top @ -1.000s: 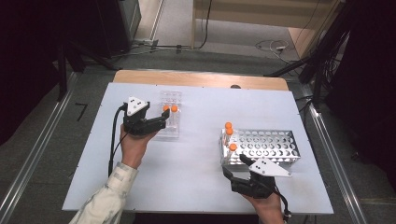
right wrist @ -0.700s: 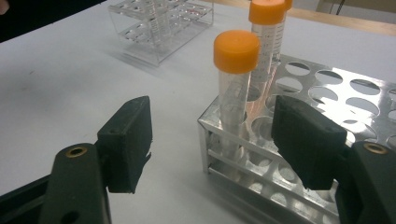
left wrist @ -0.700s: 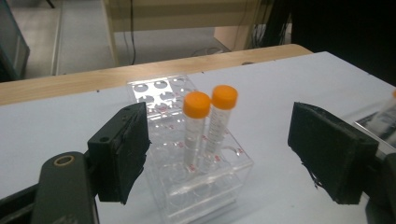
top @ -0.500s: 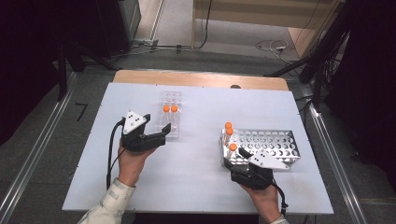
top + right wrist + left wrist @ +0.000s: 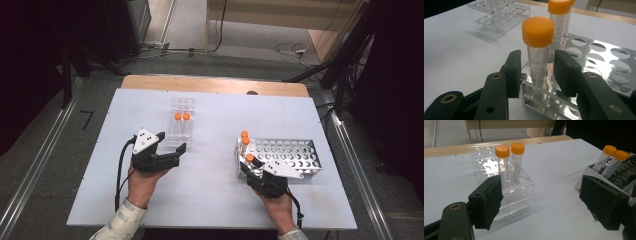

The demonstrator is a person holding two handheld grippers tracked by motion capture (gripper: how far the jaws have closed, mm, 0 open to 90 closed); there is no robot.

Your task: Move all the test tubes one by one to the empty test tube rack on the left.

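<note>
Clear rack (image 5: 181, 122) stands left on the table (image 5: 215, 200), metal rack (image 5: 287, 155) right, tubes (image 5: 244, 145) in both

A high camera looks down over the white tabletop (image 5: 210, 200), while both tool cameras sit low, sharing the clear plastic tube rack (image 5: 506, 182).

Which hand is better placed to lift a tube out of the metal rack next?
Right. The right gripper has been closing around the nearest orange-capped tube in the metal rack; the left gripper sits open by the clear rack.
</note>
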